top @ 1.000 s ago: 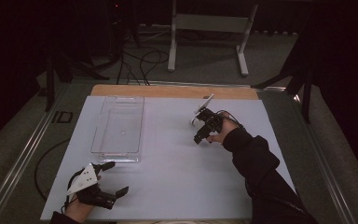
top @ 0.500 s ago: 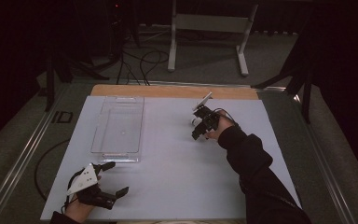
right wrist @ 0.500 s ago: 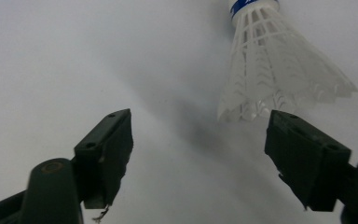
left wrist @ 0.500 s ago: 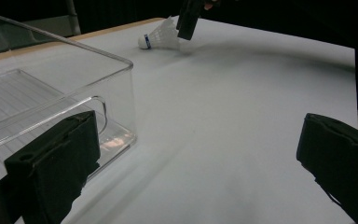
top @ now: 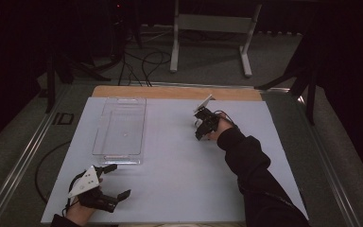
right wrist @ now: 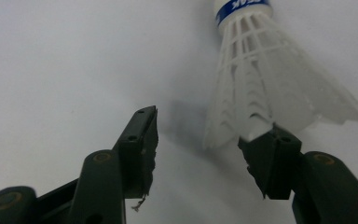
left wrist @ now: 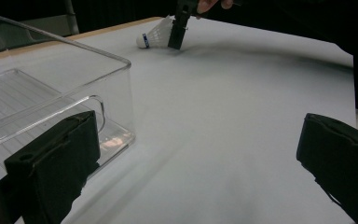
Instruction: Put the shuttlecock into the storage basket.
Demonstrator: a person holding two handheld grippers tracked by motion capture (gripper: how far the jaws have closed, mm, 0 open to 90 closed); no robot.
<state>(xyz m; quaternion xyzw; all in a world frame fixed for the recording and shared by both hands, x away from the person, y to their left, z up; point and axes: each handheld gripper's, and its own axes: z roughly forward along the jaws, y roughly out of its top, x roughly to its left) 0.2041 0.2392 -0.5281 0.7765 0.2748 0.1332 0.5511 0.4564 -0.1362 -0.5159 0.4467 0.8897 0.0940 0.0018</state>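
Observation:
A white feather shuttlecock with a blue band at its cork lies on its side on the white table sheet, at the far middle. My right gripper stands open right at its feather skirt, the right jaw touching the skirt's edge and the left jaw clear of it. From the left gripper view the shuttlecock lies just beside the right gripper. From above, the right gripper points down at the sheet. My left gripper rests open and empty near the front left corner.
A clear plastic box stands empty on the left half of the sheet, its near corner just ahead of my left gripper. A wooden table edge runs along the back.
The right gripper has shifted slightly left and lower, closing in on the shuttlecock. The left gripper has stayed still.

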